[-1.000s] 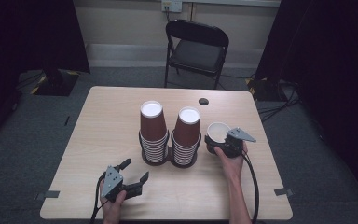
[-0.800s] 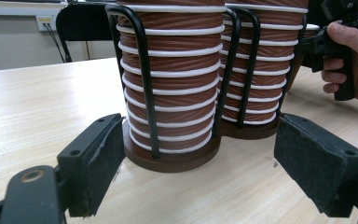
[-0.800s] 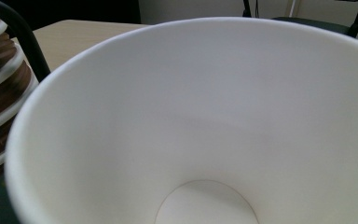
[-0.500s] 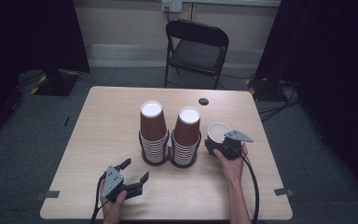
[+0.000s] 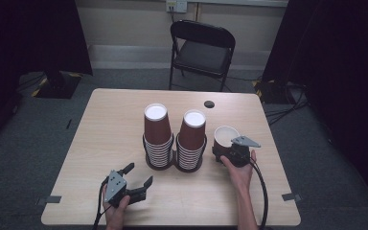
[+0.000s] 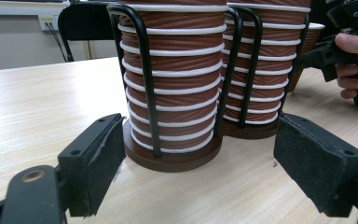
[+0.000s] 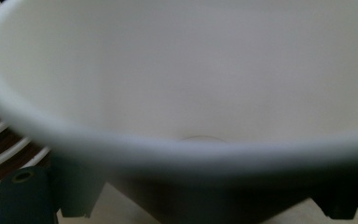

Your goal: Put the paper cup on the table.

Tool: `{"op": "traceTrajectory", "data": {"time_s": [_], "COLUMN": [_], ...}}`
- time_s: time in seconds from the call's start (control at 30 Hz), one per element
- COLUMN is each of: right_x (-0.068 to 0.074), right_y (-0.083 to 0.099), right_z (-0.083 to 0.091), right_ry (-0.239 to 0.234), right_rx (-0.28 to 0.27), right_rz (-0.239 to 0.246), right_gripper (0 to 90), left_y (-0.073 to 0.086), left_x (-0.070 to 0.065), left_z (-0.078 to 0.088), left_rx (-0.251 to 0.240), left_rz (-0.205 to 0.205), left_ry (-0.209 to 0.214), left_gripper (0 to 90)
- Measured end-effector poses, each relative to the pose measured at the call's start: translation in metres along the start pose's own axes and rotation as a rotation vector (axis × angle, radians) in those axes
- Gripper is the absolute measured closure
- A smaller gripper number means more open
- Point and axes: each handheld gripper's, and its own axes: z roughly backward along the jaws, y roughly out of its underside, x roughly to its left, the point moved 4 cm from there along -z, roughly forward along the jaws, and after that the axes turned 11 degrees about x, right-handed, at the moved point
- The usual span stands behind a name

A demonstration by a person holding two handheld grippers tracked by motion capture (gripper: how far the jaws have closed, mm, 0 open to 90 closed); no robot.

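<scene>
A brown paper cup [image 5: 224, 137], white inside, stands near the right side of the tabletop [image 5: 105, 129], and the right gripper [image 5: 227, 152] has its jaws closed on the cup's sides. Just to its left, two tall piles of brown cups [image 5: 175, 136] sit in a black wire holder [image 6: 145, 88]. The left gripper [image 5: 139, 179] rests near the front edge, its jaws wide apart with nothing between them. A black folding chair [image 5: 200, 48] stands behind the tabletop.
</scene>
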Motion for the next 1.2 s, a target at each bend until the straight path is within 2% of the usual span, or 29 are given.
{"op": "traceTrajectory", "data": {"time_s": [0.07,0.17,0.27,0.4,0.53,0.7,0.8,0.87,0.93,1.2], "right_x": [-0.002,-0.004,-0.002,-0.003,-0.003,0.003,0.005,0.006,0.007,0.013], "right_y": [0.005,0.009,0.009,0.012,0.015,0.011,0.013,0.016,0.022,0.031], "right_z": [0.001,0.003,0.011,0.017,0.024,0.034,0.036,0.039,0.044,0.056], "right_ry": [0.011,0.002,0.011,0.006,0.021,0.021,0.026,0.028,0.029,0.023], "right_rx": [0.004,0.001,-0.014,-0.032,-0.061,-0.097,-0.091,-0.102,-0.114,-0.161], "right_rz": [-0.010,-0.032,-0.027,-0.060,-0.078,-0.070,-0.076,-0.084,-0.112,-0.123], "right_gripper": [13.4,12.8,13.2,13.0,12.8,12.8,12.8,12.9,12.8,13.3], "left_y": [0.000,0.000,0.000,0.000,0.000,0.000,0.000,0.000,0.000,0.000], "left_x": [0.000,0.000,0.000,0.000,0.000,0.000,0.000,0.000,0.000,0.000], "left_z": [0.000,0.000,0.000,0.000,0.000,0.000,0.000,0.000,-0.001,-0.001], "left_rx": [-0.002,-0.002,0.000,-0.001,0.003,0.001,0.003,0.001,0.004,0.010], "left_rz": [0.000,-0.004,-0.001,0.000,-0.007,0.003,-0.002,0.001,-0.002,-0.001], "left_ry": [0.001,0.002,0.001,0.000,-0.004,-0.006,-0.007,-0.005,-0.011,-0.018], "left_gripper": [16.3,16.3,16.3,16.3,16.3,16.3,16.3,16.3,16.4,16.3]}}
